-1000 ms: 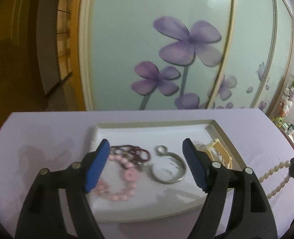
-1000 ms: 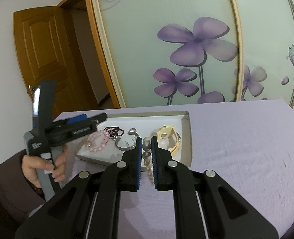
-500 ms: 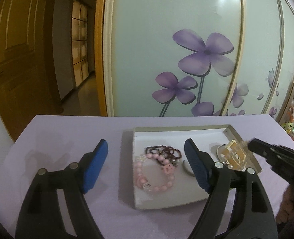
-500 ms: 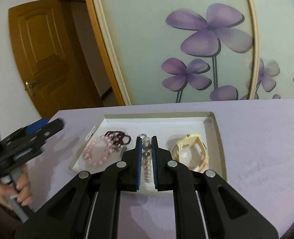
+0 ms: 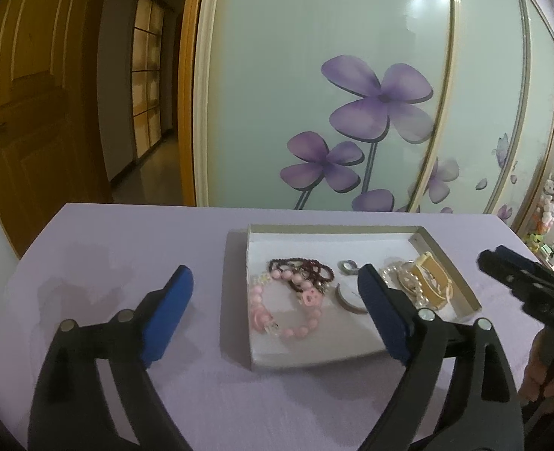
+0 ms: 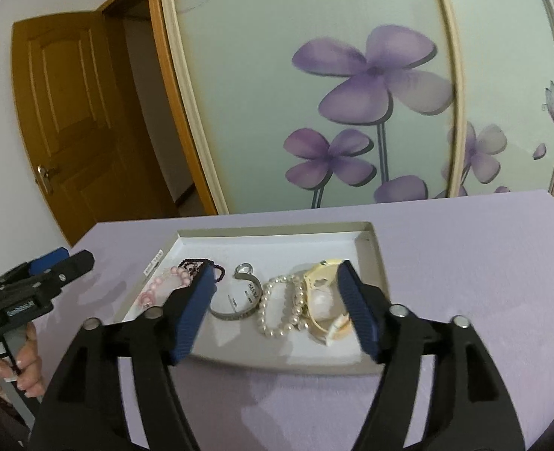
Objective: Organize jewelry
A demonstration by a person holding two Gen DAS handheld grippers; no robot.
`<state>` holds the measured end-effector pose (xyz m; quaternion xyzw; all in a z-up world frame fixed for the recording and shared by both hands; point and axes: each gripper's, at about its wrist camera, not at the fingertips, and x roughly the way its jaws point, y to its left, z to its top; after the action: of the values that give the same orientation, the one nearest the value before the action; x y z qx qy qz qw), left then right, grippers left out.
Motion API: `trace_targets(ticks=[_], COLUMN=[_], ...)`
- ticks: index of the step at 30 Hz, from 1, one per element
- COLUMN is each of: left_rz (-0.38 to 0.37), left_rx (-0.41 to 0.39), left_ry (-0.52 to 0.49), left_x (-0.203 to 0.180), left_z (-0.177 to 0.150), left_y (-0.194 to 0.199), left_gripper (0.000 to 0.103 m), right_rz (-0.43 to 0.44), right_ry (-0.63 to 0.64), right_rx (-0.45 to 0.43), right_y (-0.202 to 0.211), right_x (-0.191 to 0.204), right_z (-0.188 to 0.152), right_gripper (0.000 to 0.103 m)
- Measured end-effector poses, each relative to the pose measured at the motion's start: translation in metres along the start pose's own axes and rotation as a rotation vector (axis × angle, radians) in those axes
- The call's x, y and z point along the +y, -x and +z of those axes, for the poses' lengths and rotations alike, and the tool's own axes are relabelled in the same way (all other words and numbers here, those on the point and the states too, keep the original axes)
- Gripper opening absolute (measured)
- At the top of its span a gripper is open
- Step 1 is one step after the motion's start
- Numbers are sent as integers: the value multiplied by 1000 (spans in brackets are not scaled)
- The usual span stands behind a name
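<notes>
In the tray (image 6: 369, 248), the beaded bracelets (image 6: 164, 285) are laid leftmost, then the bangle (image 6: 239, 300), the pearl strand (image 6: 277, 308), and rightmost, seemingly overlapped, the cuff (image 6: 325, 297).

Silver bangle (image 6: 239, 300) in the tray (image 6: 277, 230): engraved lettering, too blurred to read | small white label (image 6: 153, 263) on the tray's left rim: print illegible | left gripper (image 6: 62, 265) body: white lettering, unreadable | nothing else bears text

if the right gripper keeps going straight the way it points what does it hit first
Most likely the pearl strand lying in the tray, centred between the right gripper's open fingers, with the silver bangle just left. Depth is hard to judge.
</notes>
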<state>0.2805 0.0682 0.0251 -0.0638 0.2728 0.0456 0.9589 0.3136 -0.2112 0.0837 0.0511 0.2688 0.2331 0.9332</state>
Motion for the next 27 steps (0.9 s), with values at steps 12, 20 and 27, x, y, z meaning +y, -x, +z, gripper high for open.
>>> trace_targets(ticks=[12, 20, 27], left_rz=[-10, 5, -5], left_rx=[-61, -97, -107], left_ry=[1, 14, 37], left_x=[-3, -9, -8], left_z=[-34, -45, -55], left_y=[47, 68, 75], left_gripper=[101, 101, 101], right_rz=[-44, -121, -104], right_ry=[2, 84, 64], right_rx=[-93, -120, -106], right_y=[55, 64, 61], right_x=[8, 35, 36], right_z=[-23, -39, -49], right_gripper=[102, 102, 102])
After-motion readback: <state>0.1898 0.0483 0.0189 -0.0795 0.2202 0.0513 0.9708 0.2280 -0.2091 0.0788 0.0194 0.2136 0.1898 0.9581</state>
